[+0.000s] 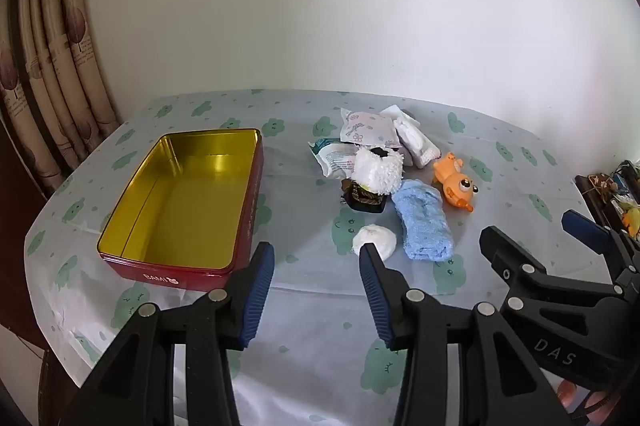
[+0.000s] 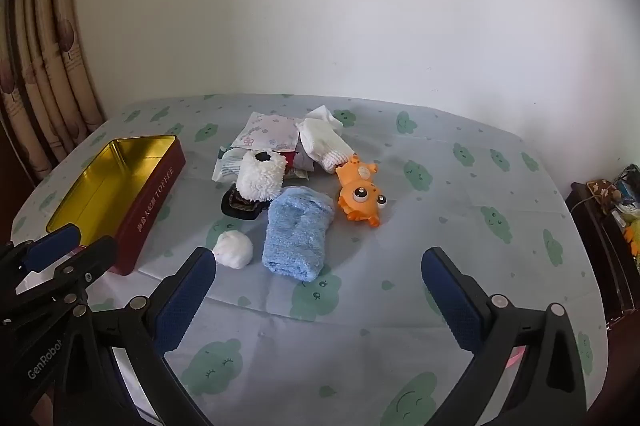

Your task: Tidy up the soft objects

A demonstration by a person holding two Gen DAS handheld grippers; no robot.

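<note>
A pile of soft things lies mid-table: a folded blue towel [image 1: 423, 222] [image 2: 298, 232], a small white ball [image 1: 375, 240] [image 2: 233, 249], a fluffy white plush [image 1: 378, 172] [image 2: 261, 180], white socks [image 1: 416, 140] [image 2: 324, 138], flowered packets [image 1: 366, 130] [image 2: 268, 134] and an orange rubber toy [image 1: 458, 186] [image 2: 360, 196]. An open red tin with a gold inside [image 1: 188, 202] [image 2: 116, 186] stands to the left. My left gripper [image 1: 318, 258] is open and empty, just short of the ball. My right gripper [image 2: 318, 266] is open and empty, near the towel.
A dark small pouch [image 1: 364, 200] [image 2: 240, 208] lies under the plush. The table has a cloud-print cloth [image 2: 460, 210]. Curtains [image 1: 52, 74] hang at the left, a white wall stands behind, and a dark shelf with clutter [image 2: 612, 218] is at the right.
</note>
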